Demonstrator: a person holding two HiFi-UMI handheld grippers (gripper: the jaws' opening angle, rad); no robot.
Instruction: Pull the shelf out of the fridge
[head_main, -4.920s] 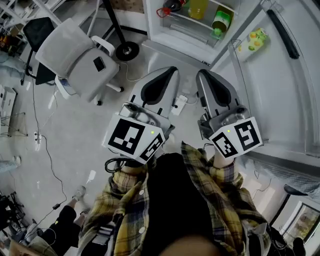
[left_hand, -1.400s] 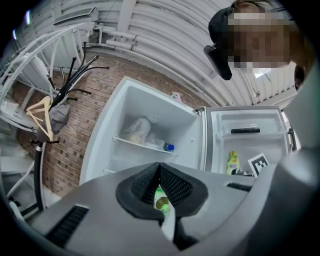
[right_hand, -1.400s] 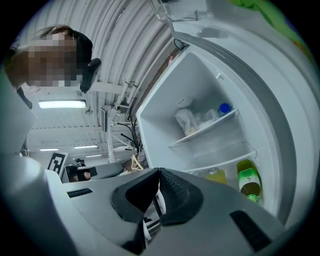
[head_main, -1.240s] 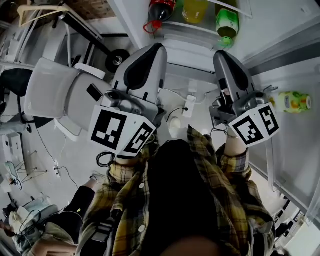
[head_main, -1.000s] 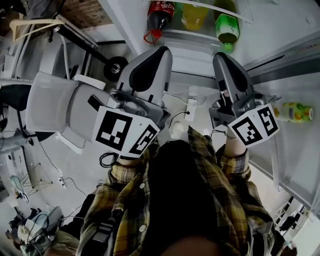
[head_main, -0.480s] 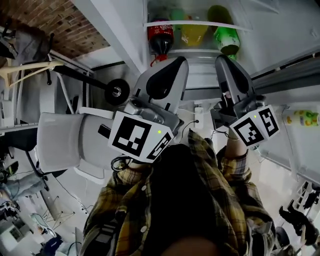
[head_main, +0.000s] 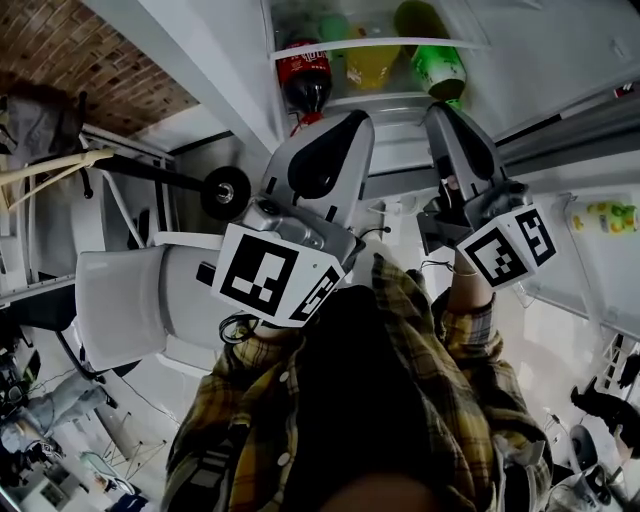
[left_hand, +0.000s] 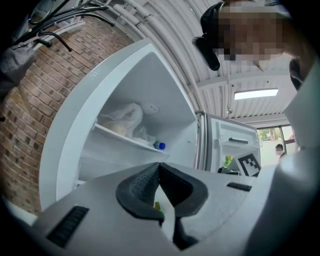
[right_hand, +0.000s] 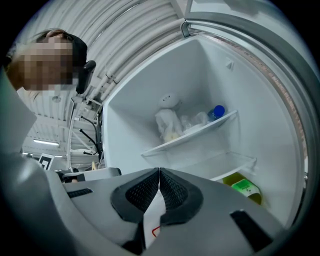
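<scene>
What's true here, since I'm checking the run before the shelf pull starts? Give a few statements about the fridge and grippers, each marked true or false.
1. The fridge is open. True.
2. The left gripper holds a bottle. False: its jaws are shut on nothing.
3. The right gripper is shut and empty. True.
4. The upper shelf is bare. False: a plastic bag and a blue-capped bottle rest on it.
5. A cola bottle is inside the fridge. True.
</scene>
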